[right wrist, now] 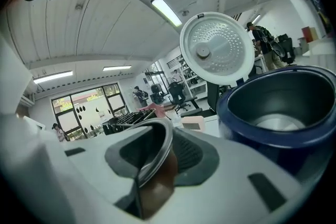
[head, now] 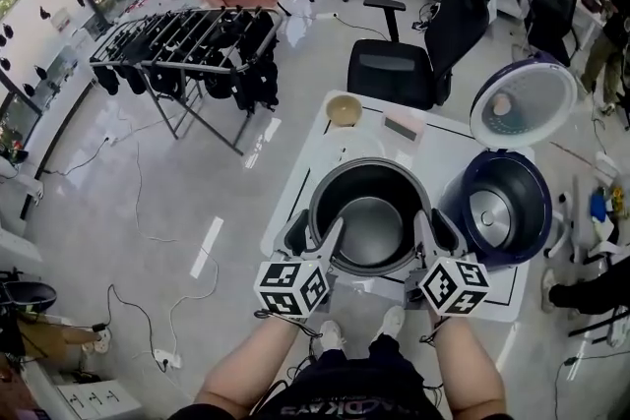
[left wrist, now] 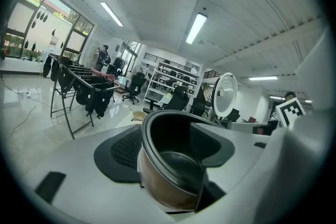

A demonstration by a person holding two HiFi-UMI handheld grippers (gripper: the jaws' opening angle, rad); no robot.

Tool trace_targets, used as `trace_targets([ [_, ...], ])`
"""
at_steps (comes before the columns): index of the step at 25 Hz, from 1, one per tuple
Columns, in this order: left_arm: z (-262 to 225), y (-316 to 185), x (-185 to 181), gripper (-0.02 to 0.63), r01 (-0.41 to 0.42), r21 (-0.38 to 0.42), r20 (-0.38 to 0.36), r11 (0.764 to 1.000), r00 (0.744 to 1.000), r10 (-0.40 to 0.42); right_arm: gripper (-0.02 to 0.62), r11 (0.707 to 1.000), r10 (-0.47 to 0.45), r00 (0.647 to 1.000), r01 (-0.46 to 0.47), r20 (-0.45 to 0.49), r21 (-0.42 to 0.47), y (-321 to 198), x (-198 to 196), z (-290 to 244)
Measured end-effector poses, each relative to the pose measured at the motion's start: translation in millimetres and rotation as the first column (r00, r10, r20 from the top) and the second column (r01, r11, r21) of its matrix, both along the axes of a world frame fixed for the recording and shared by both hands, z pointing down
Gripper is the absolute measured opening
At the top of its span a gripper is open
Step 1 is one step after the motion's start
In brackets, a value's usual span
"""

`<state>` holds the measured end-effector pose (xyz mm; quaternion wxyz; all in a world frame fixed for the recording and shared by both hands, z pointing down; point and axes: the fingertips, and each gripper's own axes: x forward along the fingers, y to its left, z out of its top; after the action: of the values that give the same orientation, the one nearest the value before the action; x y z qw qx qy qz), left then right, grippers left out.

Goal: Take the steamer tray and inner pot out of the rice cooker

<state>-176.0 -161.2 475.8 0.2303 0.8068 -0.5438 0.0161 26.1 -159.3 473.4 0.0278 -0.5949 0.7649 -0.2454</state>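
Inner pot point(head: 371, 216) hangs mouth-up over the table point(head: 443, 148), with the rice cooker point(head: 502, 202) at its 3 o'clock. My left gripper point(head: 317, 236) clamps its rim at 9, my right gripper point(head: 438, 233) at 3 (equally near).

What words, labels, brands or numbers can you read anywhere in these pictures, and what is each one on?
Nothing can be read for certain.
Black shirt: a line of white lettering, too blurred to read.
Marker cubes: black-and-white square patterns only, no letters or numbers.
Rice cooker and inner pot: no print visible in any view.
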Motion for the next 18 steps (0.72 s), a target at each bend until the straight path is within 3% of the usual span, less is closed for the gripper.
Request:
trace_targets([
  [18, 77.9, 9.6, 10.9, 0.282, -0.058, -0.141, 0.043, 0.988, 0.997, 0.065, 0.114, 0.992, 0.041, 0.999, -0.042, -0.014, -0.116, 8.0, 11.0, 78.6],
])
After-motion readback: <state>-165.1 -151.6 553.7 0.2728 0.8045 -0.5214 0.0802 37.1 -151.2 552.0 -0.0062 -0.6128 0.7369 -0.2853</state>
